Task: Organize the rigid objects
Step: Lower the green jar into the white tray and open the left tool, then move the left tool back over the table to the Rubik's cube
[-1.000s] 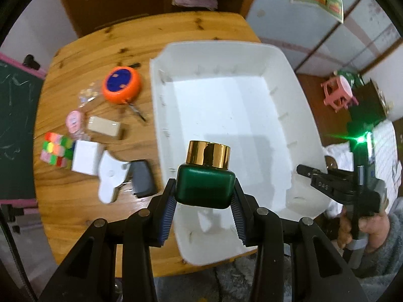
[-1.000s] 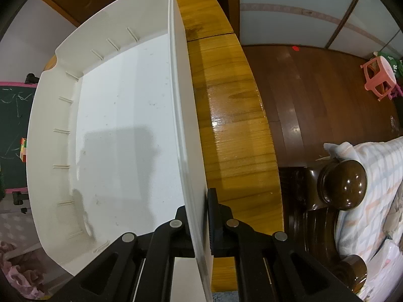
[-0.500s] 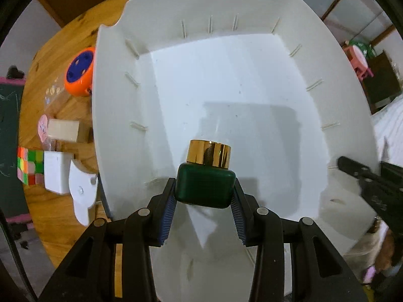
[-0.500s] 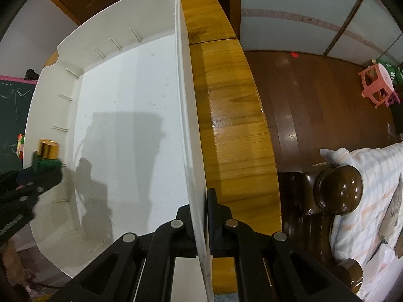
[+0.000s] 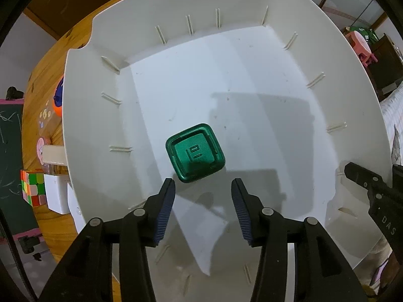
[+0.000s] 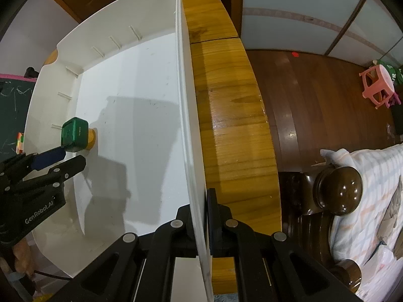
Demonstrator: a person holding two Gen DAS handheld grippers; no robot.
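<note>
The green bottle (image 5: 195, 153) with a gold cap lies tipped inside the white bin (image 5: 83, 115), square base facing the left gripper (image 5: 202, 202), whose jaws stand apart. The right gripper (image 6: 205, 216) jaws clamp the bin's wall.

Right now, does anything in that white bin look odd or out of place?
Yes: the green bottle in the white bin lies tipped on its side, base toward the open left tool, gold cap pointing away. Nothing looks spilled.
</note>
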